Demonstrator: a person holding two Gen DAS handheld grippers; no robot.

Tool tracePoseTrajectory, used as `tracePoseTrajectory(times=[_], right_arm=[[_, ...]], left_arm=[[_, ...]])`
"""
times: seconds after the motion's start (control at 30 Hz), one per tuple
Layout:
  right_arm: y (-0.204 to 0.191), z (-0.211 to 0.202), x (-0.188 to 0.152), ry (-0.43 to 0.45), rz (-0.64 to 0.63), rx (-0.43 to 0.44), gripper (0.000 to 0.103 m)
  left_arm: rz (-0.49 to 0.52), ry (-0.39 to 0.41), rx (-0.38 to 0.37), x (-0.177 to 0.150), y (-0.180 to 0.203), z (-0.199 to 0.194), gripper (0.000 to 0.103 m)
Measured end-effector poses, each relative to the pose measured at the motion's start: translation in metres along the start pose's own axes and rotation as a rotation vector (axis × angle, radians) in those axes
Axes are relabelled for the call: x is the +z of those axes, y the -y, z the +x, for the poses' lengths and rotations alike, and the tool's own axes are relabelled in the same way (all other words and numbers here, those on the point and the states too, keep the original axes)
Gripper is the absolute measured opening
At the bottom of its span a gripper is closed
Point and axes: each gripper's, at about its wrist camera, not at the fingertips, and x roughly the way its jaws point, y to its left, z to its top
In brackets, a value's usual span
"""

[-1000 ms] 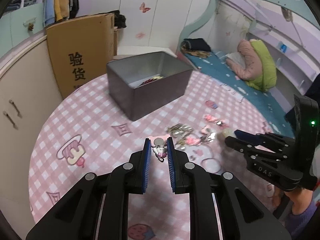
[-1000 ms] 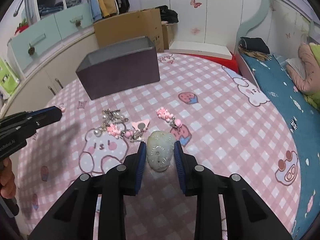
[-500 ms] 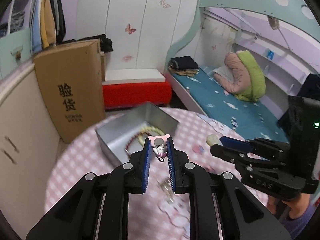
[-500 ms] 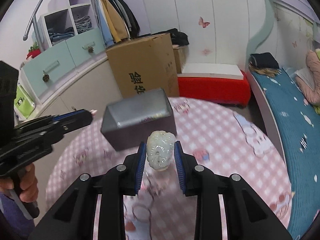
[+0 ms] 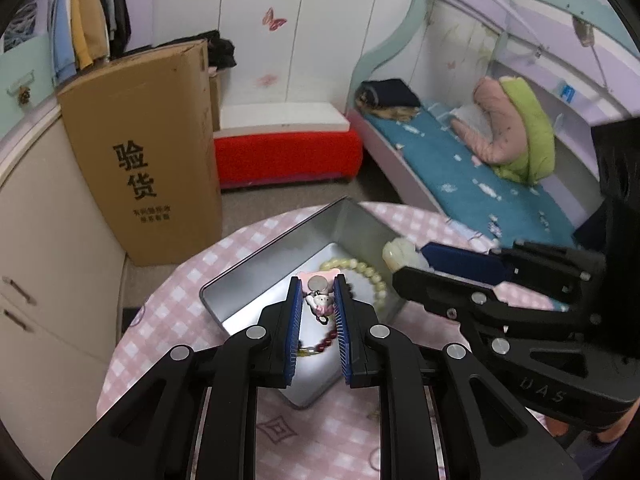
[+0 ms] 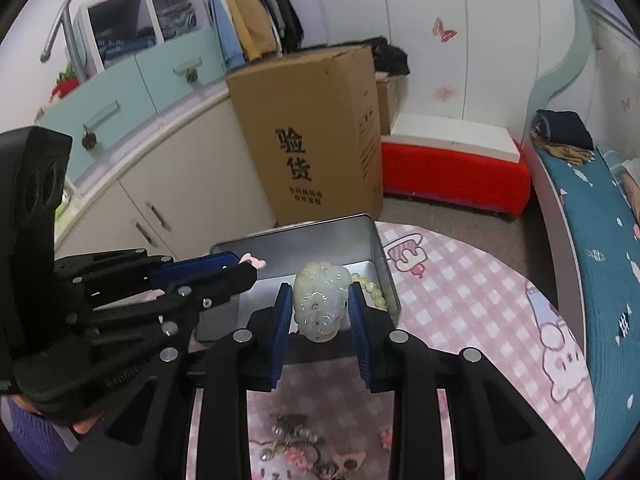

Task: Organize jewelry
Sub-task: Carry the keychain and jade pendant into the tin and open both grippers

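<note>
Both grippers above the open metal tin (image 5: 280, 264) on the pink checked worktop (image 6: 480, 300). The left gripper (image 5: 317, 300) is clenched on a small pink charm (image 5: 319, 285), light and dangly, best pinched by its flat card top. The right gripper (image 6: 320, 308) clasps a pale carved jade pendant (image 6: 320, 300) across its sides: likely dense, smooth, slippery and chip-prone. A cream bead bracelet (image 5: 368, 274) lies inside the tin.

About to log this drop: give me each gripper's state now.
Left gripper: shut on the pink charm.
Right gripper: shut on the pale jade carving.
</note>
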Motion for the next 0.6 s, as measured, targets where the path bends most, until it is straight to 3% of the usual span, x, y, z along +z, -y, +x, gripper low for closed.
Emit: tracePoseTrajectory(times=[0.37,0.6], right_arm=[[-0.005,0.046,0.019,-0.133,-0.066,-0.034,0.028],[-0.005,0.058,0.021,-0.173,-0.075,-0.038,0.028]], left_arm=[[-0.044,-0.028,-0.002,-0.003,-0.018,0.019,0.018],[-0.048,-0.044,0.01,-0.003,-0.018,0.022,0.019]])
